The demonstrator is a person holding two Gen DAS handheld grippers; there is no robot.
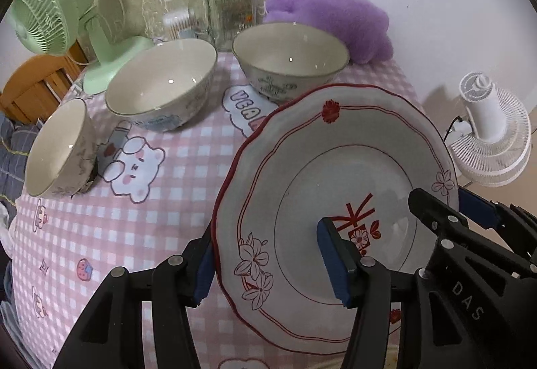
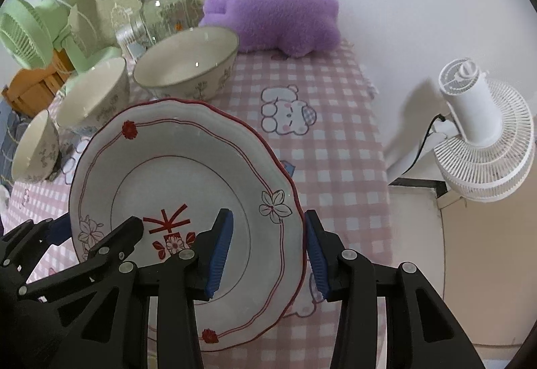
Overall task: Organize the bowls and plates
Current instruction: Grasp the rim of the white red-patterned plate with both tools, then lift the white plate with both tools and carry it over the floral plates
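Note:
A white plate with a red rim and flower prints (image 1: 335, 174) (image 2: 174, 167) is held tilted above the pink checked tablecloth. My left gripper (image 1: 272, 261) straddles its left rim, one blue pad behind, one on the face. My right gripper (image 2: 268, 251) straddles its right rim the same way; it also shows in the left wrist view (image 1: 449, 208). Both jaws stand wide around the rim; whether they press on it is unclear. Three white bowls stand behind: a large one (image 1: 288, 57), a middle one (image 1: 161, 84) and a small tilted one (image 1: 60, 147).
At the back stand a green fan (image 1: 67, 16), a glass jar (image 1: 231, 6) and a purple plush cushion (image 1: 335, 16). A white fan (image 2: 483, 134) stands off the table's right edge (image 2: 379, 141). A wooden chair (image 1: 30, 87) is at the left.

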